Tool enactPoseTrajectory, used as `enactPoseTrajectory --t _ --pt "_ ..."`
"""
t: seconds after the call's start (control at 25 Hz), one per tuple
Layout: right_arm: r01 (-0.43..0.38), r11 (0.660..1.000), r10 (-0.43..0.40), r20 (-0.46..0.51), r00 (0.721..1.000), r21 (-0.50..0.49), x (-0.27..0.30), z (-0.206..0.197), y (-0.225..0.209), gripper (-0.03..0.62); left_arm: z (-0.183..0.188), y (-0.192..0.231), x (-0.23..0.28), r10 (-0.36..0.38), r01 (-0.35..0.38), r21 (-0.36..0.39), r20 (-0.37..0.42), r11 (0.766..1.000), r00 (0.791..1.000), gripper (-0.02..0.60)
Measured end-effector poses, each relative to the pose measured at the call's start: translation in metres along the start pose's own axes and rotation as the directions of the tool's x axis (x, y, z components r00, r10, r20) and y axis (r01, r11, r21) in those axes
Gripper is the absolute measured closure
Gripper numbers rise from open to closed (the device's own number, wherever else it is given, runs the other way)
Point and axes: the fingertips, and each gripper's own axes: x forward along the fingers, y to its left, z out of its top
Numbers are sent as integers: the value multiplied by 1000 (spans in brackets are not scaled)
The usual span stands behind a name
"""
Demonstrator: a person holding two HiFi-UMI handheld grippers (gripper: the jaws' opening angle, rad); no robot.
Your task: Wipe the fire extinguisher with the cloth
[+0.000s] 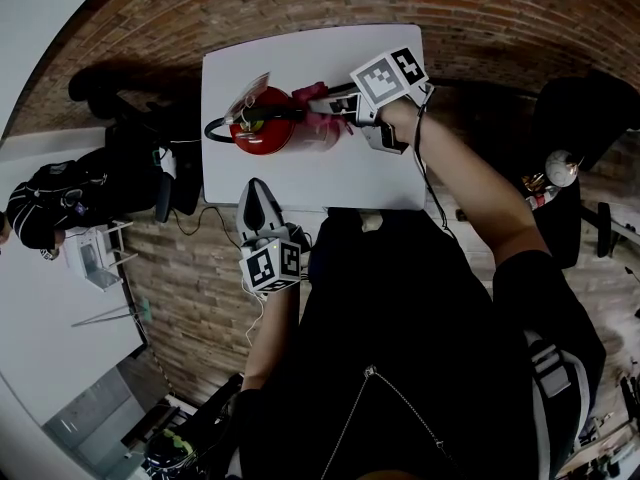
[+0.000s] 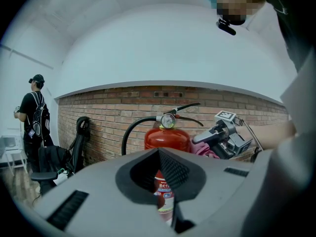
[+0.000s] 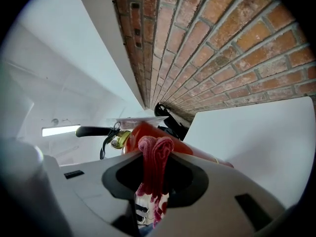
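Note:
A red fire extinguisher (image 1: 262, 133) stands upright on the white table (image 1: 380, 183), its black hose and handle pointing left. My right gripper (image 1: 325, 108) is shut on a pink-red cloth (image 1: 318, 123) and presses it against the extinguisher's upper right side. In the right gripper view the cloth (image 3: 155, 157) bunches up between the jaws in front of the red body (image 3: 197, 152) and the brass gauge (image 3: 118, 139). My left gripper (image 1: 258, 196) hovers at the table's near edge, jaws shut and empty, pointing at the extinguisher (image 2: 167, 139). The right gripper (image 2: 224, 135) and the cloth (image 2: 203, 149) appear beside the extinguisher there.
A brick wall (image 2: 108, 112) runs behind the table. A person in black (image 2: 33, 115) stands at the far left by a black chair (image 2: 54, 159) draped with bags. Dark gear (image 1: 135, 153) sits left of the table. More equipment (image 1: 560, 168) lies to the right.

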Motion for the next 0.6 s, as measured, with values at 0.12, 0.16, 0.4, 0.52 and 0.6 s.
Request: enactPoseTrajectory --t 0.12,0.16,0.4,0.52,0.6 --pt "-13 1000 13 11 1000 -11 -3 3 9 474 2 0 -2 -1 1 2 5 1000 1000 574" --pt "-16 1000 16 15 1000 -15 -4 4 12 474 2 0 -3 -2 2 2 6 1000 1000 574" --pt "-42 998 44 37 998 -48 -9 9 27 474 3 -3 -5 -10 10 5 11 1000 1000 574" --pt "-73 995 76 51 996 -61 -12 12 36 474 3 -4 -5 -16 16 6 11 1000 1000 574" --pt "-96 993 100 59 993 -68 -14 14 42 474 2 -4 -5 -20 20 7 6 1000 1000 574"
